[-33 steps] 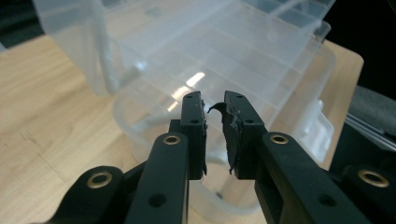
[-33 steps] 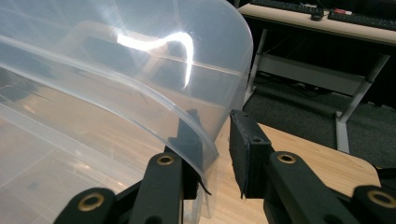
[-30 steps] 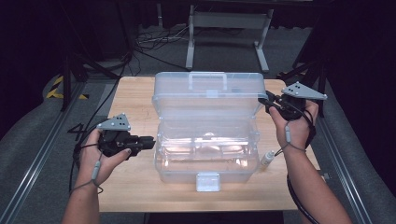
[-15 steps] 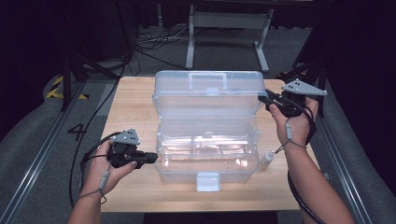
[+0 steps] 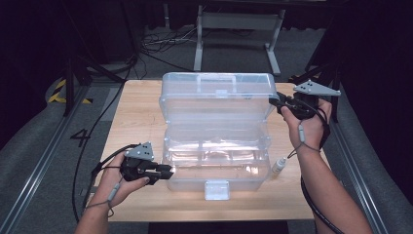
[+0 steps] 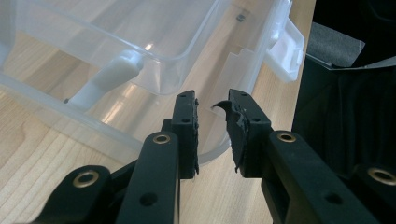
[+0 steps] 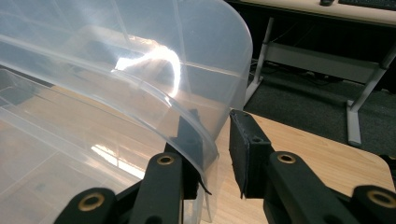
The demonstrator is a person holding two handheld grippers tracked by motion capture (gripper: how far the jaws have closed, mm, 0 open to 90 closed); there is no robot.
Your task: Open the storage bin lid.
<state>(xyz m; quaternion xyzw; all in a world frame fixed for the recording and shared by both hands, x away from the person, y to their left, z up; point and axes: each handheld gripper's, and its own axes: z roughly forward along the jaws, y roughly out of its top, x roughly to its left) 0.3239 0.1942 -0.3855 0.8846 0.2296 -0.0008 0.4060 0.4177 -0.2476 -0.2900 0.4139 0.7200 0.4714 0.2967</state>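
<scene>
Clear plastic box [image 5: 216, 165]: right gripper [image 5: 275, 101], jaws parted astride the lid [image 5: 216, 97] edge, steadies it. Left gripper [image 5: 165, 171], jaws just reopened, nothing held; approach the base corner squarely.

place: lab | cues: floor rails [image 5: 39, 161], loose cables [image 5: 160, 44], metal frame stand [image 5: 238, 22], dark curtains

**Clear plastic, pale wood, black claws**

The box [image 5: 216, 161] is clear, colourless plastic with a whitish latch [image 5: 217, 189]. The counter [image 5: 136, 117] is light wood with fine grain. Both claws, left [image 5: 165, 171] and right [image 5: 273, 101], are black, each topped by a grey plate. A small white bottle [image 5: 278, 165] stands near the counter's right edge.
</scene>
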